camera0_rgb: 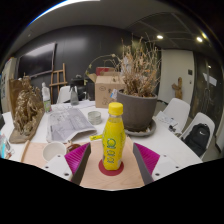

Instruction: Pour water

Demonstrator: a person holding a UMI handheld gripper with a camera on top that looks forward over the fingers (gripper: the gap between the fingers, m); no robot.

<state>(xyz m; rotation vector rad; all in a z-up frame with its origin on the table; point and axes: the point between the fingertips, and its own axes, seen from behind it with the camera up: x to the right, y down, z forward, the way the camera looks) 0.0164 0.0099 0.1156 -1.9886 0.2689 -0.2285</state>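
Clamped between our claw's [112, 172] two fingers, a yellow bottle [114, 140] stands upright, its yellow cap at the top and a green and red label on its body. We see the magenta pads [77, 156] pressing in on the bottle's lower part from either side, though whether its base touches the table [170, 150] or hangs above it we cannot tell.

Beyond the bottle, we look across a white round table. Just behind the bottle sits a large dark pot [138, 110] filled with dried brown plants [138, 68] that rise high. To the pot's side a brown cardboard box [107, 88] rests near the table's far rim. A sheet of newspaper [68, 122] lies flat on the table between the box and the near edge, and a small grey bowl [95, 117] sits just beside it. A white cup [54, 151] stands near the finger on that same side, apart from the bottle. Farther off stands a brown carved figure [26, 106] at the table's edge.

White chairs [198, 132] ring the table on the opposite side. A dark wall [80, 50] and lit ceiling lamps [159, 37] close the room behind.
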